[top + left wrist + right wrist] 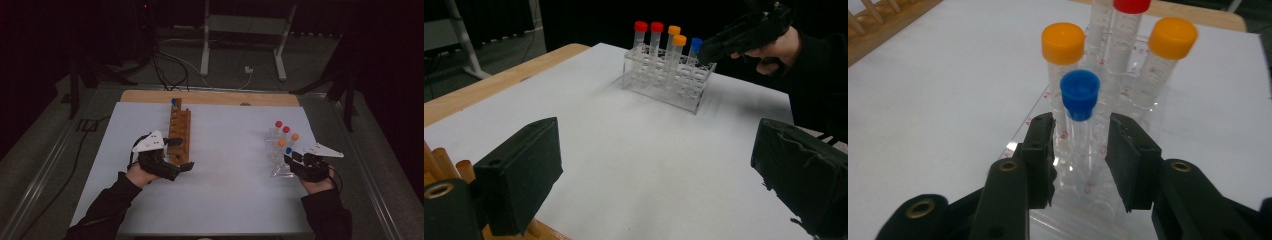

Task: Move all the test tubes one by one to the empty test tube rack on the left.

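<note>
Jaws of the right gripper (1079, 150) stand either side of the blue-capped clear plastic tube (1079, 95), just below its cap; a sliver of gap shows on each side, so the pads do not look pressed on yet and the tube is bracketed, not gripped. It stands upright in the near corner of the clear acrylic tube rack (1023, 130), the closest tube to this gripper. Just beyond it stand two orange-capped tubes (1063, 42), and behind those a red-capped tube (1131, 5); the high view shows two red caps at the rack's far end.

Judging by how things lie, the work is early: five tubes sit in the acrylic rack, and one blue cap (174, 101) already shows at the far end of the brown wooden rack (180, 131). The grasp is not yet closed, and lifting and carrying across remain.

Pose: the right hand (316, 184) comes in low from the near side, its gripper roughly level and pointing away from the person. The left gripper (172, 155) lies over the near end of the wooden rack with its jaws wide apart and nothing between them, aimed across the white table sheet (230, 165) toward the acrylic rack.
</note>
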The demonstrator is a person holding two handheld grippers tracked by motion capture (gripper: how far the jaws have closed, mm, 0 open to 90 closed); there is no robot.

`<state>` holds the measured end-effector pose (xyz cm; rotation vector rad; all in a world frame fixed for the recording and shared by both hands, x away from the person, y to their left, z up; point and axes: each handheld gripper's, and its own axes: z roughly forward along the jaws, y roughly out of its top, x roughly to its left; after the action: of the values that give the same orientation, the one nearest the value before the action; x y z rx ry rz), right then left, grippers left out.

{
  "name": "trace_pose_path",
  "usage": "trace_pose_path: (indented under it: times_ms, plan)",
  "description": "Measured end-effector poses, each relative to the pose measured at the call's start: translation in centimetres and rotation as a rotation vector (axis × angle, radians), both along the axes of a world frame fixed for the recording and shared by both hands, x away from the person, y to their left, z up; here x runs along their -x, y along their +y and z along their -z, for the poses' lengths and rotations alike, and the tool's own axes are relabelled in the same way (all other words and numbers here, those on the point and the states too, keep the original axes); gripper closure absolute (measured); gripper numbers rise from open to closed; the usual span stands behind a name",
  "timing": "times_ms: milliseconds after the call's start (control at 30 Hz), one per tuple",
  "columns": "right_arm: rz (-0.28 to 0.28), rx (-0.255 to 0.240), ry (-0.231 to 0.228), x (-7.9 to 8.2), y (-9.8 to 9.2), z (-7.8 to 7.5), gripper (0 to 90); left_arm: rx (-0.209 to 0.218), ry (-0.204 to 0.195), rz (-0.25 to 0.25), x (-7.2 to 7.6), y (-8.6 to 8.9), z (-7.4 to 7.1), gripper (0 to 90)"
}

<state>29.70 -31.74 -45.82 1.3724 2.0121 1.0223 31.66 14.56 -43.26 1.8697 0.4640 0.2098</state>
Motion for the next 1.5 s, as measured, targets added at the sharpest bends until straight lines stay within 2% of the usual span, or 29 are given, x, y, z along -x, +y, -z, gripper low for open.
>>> trace_pose_path:
  times_ms: [133,200,300,433,567,767,900,1067,1133,1167,1200,1333,1367,1500]
  plan:
    - [0.012,0.019,0.009,-0.4,0.4,0.3,75.3,-0.008,-0.001,0.0,0.0,-0.2,0.1,7.0]
    - [0.024,0.024,0.008,-0.4,0.4,0.1,76.6,-0.009,-0.002,0.003,0.0,-0.2,0.1,7.0]
    - [0.03,0.022,-0.017,-0.1,0.2,-0.6,76.8,-0.008,-0.003,0.005,0.1,-0.2,0.0,7.0]
    - [0.025,0.042,-0.078,1.0,0.3,-2.5,76.9,-0.001,-0.006,0.013,0.1,-0.3,-0.5,7.0]
    - [0.002,0.077,-0.14,2.2,1.3,-4.5,76.9,0.001,-0.007,0.027,0.1,-0.4,-1.0,7.0]
    - [-0.082,0.058,-0.174,3.3,3.2,-6.1,77.0,0.009,-0.005,0.051,0.3,-0.9,-1.6,7.1]
    - [-0.177,0.022,-0.159,3.6,5.2,-6.0,76.9,0.015,0.003,0.079,0.3,-1.6,-1.9,7.1]
    - [-0.304,0.026,-0.096,3.2,8.4,-4.3,77.0,0.015,0.012,0.12,0.6,-2.7,-2.2,7.2]
    - [-0.32,0.027,-0.087,3.2,8.9,-4.1,77.0,0.006,0.009,0.134,0.7,-3.3,-2.3,7.6]
    - [-0.362,0.022,-0.076,3.2,9.9,-3.8,77.0,0.01,0.012,0.144,0.7,-3.5,-2.3,8.3]
    - [-0.362,0.022,-0.076,3.2,9.9,-3.8,77.0,0.011,0.014,0.149,0.7,-3.8,-2.4,8.3]
    - [-0.425,0.018,-0.059,3.5,11.6,-3.5,77.0,0.002,0.02,0.182,0.9,-5.1,-2.3,9.4]
    - [-0.451,0.011,-0.05,3.6,12.3,-3.5,77.0,0.001,0.022,0.187,1.0,-5.4,-2.3,12.3]
    - [-0.479,0.006,-0.041,3.7,13.2,-3.3,77.0,-0.01,0.026,0.213,1.0,-6.7,-2.1,16.6]
